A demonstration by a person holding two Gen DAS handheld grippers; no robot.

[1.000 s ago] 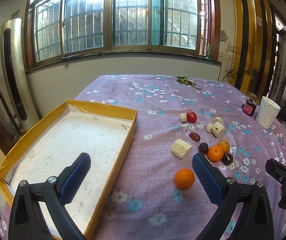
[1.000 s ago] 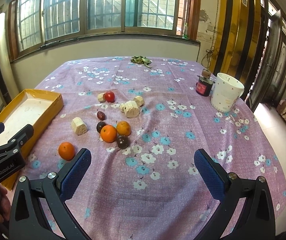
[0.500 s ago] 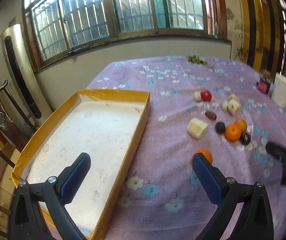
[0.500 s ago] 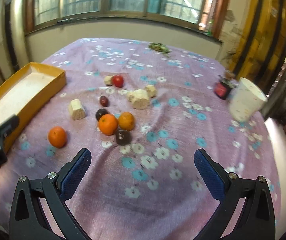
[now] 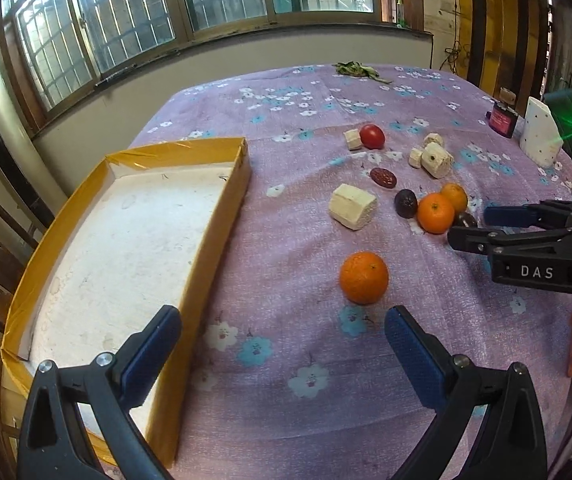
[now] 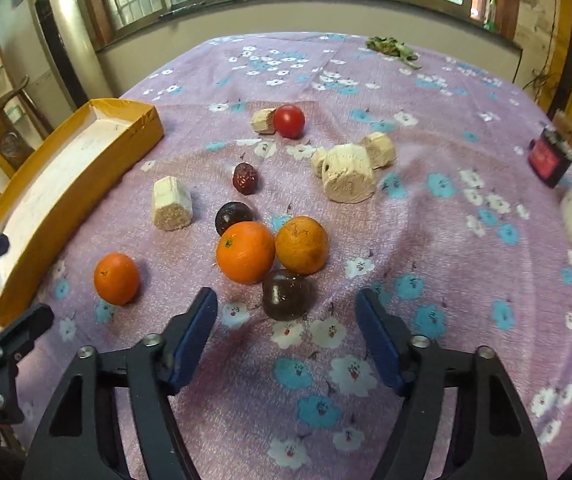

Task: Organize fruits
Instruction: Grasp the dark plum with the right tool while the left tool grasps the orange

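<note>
Fruit lies on a purple flowered tablecloth (image 5: 286, 360). A lone orange (image 5: 363, 277) sits just ahead of my open, empty left gripper (image 5: 282, 334); it also shows in the right wrist view (image 6: 116, 278). My right gripper (image 6: 286, 318) is open and empty, with a dark plum (image 6: 288, 294) just ahead of its fingertips. Behind the plum lie two oranges (image 6: 246, 252) (image 6: 301, 245), another dark plum (image 6: 233, 216), a red date (image 6: 244, 178) and a red tomato (image 6: 289, 121). The right gripper also shows in the left wrist view (image 5: 469, 226).
A yellow cardboard tray (image 5: 222, 216), white inside, lies left of the fruit. Several pale cut chunks (image 5: 351, 206) (image 6: 347, 178) lie among the fruit. A white cup (image 5: 539, 136) and a dark red jar (image 5: 501, 118) stand at the right edge. Green leaves (image 5: 355, 69) lie far back.
Both grippers have moved forward and down toward the fruit. The lone orange now lies just ahead of the left fingers, and the dark plum just ahead of the right fingers. Both stayed open.
</note>
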